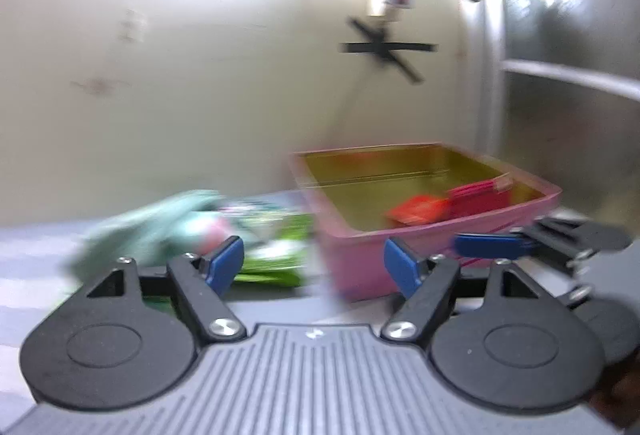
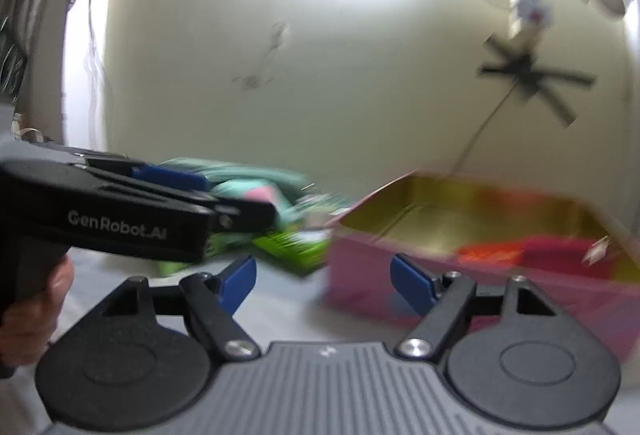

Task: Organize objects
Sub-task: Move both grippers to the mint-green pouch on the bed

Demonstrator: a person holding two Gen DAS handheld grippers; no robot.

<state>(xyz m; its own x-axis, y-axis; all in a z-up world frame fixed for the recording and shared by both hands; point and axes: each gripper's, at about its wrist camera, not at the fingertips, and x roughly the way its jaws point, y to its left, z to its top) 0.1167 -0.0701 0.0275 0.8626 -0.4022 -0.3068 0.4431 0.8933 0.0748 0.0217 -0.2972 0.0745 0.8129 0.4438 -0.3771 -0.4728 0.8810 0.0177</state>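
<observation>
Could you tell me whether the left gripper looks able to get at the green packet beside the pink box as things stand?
Probably yes: the left gripper is open and empty, and nothing stands between it and the green packet.

Pink tin (image 1: 360, 255) with gold inside, red packets (image 1: 416, 211), green packets (image 1: 280, 251), blue-tipped gripper (image 1: 314, 267).

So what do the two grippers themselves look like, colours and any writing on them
Both match. The left gripper and the right gripper have black linkage arms with silver screws, blue finger pads, round black pivot housings and a ribbed grey body. Seen from the right wrist, the left one's side reads GenRobot.AI in pale letters. No cables or sleeves show.
</observation>
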